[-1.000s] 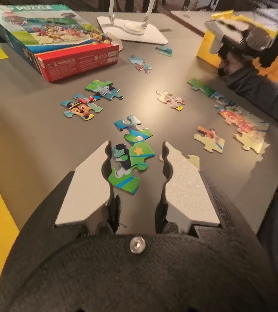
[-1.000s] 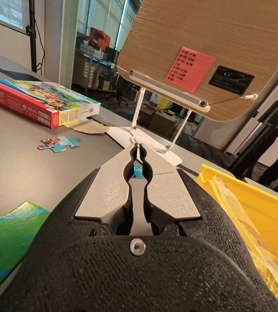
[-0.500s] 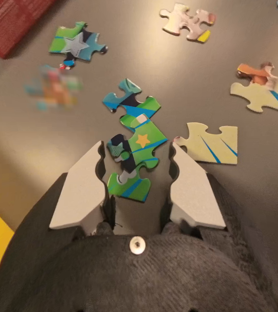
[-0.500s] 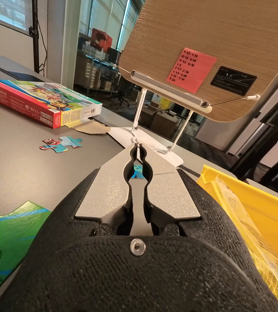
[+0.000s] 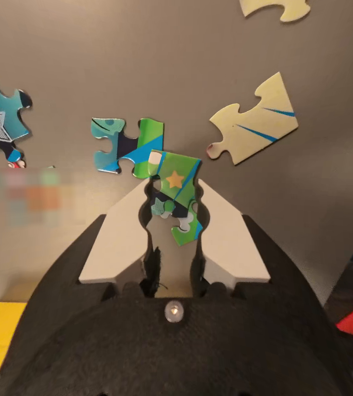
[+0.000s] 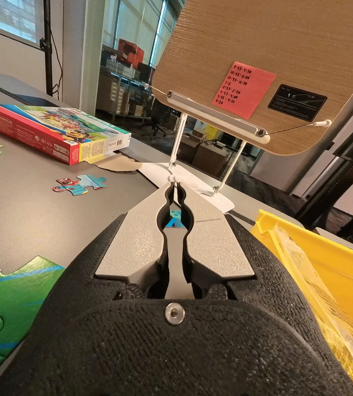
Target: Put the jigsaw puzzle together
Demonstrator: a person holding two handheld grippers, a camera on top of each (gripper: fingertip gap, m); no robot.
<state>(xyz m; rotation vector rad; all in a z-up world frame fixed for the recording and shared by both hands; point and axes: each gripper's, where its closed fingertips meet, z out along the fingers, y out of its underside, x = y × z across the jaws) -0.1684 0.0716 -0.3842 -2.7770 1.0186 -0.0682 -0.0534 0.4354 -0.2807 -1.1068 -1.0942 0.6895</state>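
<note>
Left gripper [image 5: 172,182]: tilted steeply down toward the desk [image 5: 171,64], jaws partly closed, both pressing the edges of a green puzzle piece [image 5: 176,182]. Right gripper [image 6: 175,185]: held low, near level, jaws closed together, nothing between the tips.

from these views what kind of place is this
Probably an office or lab workspace: a grey table with a puzzle box and loose pieces, glass partitions looking onto shelving and office chairs, and a yellow bin alongside.
</note>
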